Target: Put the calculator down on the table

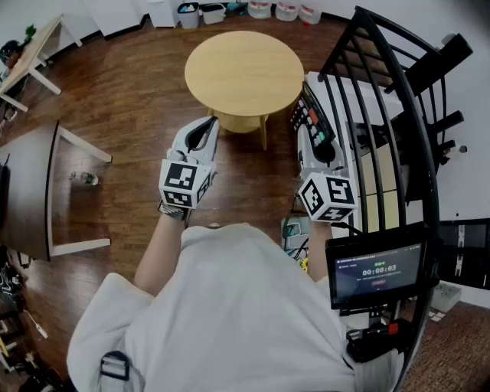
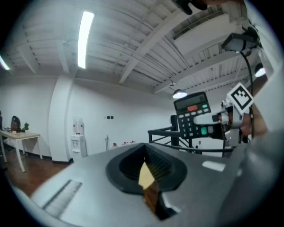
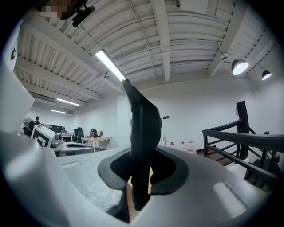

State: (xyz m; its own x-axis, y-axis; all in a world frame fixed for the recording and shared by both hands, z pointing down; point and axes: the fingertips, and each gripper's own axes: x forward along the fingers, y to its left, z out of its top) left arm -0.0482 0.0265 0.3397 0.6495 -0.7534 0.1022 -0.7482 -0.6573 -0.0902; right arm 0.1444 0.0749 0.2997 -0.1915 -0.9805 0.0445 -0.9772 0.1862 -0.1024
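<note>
A black calculator (image 1: 312, 121) with red and green keys is held upright in the air, to the right of the round wooden table (image 1: 245, 73). My right gripper (image 1: 318, 147) is shut on its lower end. In the right gripper view the calculator (image 3: 142, 133) stands edge-on between the jaws. My left gripper (image 1: 205, 130) hovers near the table's front left edge, shut with nothing in it. From the left gripper view (image 2: 148, 177) the calculator (image 2: 193, 116) shows face-on at the right, with the right gripper's marker cube beside it.
A black stair railing (image 1: 398, 115) curves down the right side, close to the right gripper. A dark desk (image 1: 31, 191) stands at the left and a light trestle table (image 1: 34, 53) at the far left. Water bottles (image 1: 285, 11) line the back wall. A screen (image 1: 375, 272) hangs at the person's chest.
</note>
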